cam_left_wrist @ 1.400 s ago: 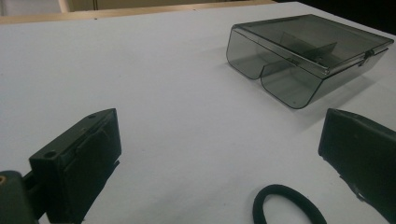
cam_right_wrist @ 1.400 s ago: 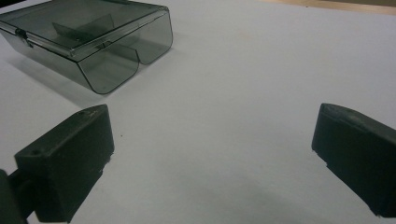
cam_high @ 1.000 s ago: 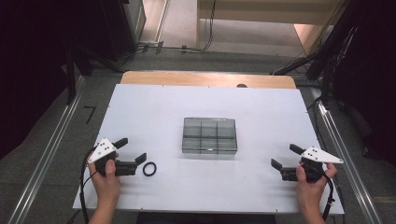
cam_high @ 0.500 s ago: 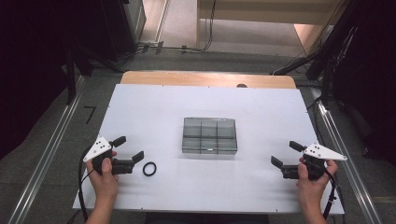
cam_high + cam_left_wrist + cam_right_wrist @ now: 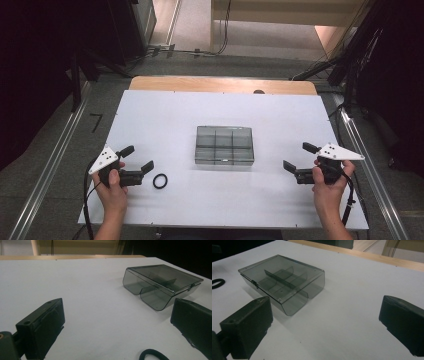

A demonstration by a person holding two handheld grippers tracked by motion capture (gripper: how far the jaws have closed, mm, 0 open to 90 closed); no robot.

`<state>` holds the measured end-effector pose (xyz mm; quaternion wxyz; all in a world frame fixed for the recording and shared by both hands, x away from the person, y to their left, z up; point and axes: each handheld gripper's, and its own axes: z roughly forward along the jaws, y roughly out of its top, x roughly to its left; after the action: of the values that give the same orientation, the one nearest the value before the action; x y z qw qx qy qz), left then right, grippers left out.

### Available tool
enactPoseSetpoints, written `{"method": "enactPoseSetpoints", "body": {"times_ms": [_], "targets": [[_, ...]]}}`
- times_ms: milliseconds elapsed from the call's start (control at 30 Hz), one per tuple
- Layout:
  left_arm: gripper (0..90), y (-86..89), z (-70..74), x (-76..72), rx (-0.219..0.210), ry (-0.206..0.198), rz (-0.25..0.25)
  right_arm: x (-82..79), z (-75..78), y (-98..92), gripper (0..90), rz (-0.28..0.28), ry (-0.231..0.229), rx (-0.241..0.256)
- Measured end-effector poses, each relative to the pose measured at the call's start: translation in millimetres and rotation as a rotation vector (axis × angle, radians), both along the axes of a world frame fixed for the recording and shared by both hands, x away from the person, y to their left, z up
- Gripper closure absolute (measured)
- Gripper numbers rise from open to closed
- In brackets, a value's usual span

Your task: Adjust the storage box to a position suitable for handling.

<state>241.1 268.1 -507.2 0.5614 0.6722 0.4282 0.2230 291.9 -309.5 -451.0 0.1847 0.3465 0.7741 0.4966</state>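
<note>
**Black ring sat just right of the left gripper, well away from the right one**

High view: a white tabletop (image 5: 220, 210) w/ a smoked clear box (image 5: 224, 145) near its centre, lid down, dividers showing through. A small black ring (image 5: 160, 181) lay flat on the tabletop, left of the box and nearer the person.

The left gripper (image 5: 138, 161) was released, jaws spread, nothing between them. The ring lay just beyond its nearer jaw, toward the box side, close but apart. In the left gripper view the ring (image 5: 152, 355) showed as an arc at the bottom edge, between the jaws and nearer the right-hand one, w/ the box (image 5: 160, 285) farther ahead.

The right gripper (image 5: 299, 157) was also released and empty, at the far side of the box, well apart from the ring. Its view looked across the box (image 5: 284, 285) to the ring (image 5: 217, 283) at the frame's left edge.

Being round, the ring had no long axis to line up with. Judged from this: left hand was far nearer, so a short shift toward the box looked enough to straddle it.
</note>
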Motion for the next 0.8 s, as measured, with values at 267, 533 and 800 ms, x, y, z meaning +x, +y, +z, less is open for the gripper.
{"method": "enactPoseSetpoints", "body": {"times_ms": [267,533,800], "targets": [[0.0,0.4,0.0,-0.1,-0.002,0.003,0.0,14.7,9.6,15.5,0.0,0.045,0.019,-0.006],[0.0,-1.1,0.0,-1.1,0.012,0.004,-0.022,29.2,22.6,31.6,0.0,0.071,0.019,-0.039],[0.0,-1.0,0.1,-1.4,0.009,0.005,-0.026,44.3,27.8,50.3,0.0,0.094,0.035,-0.051]]}}
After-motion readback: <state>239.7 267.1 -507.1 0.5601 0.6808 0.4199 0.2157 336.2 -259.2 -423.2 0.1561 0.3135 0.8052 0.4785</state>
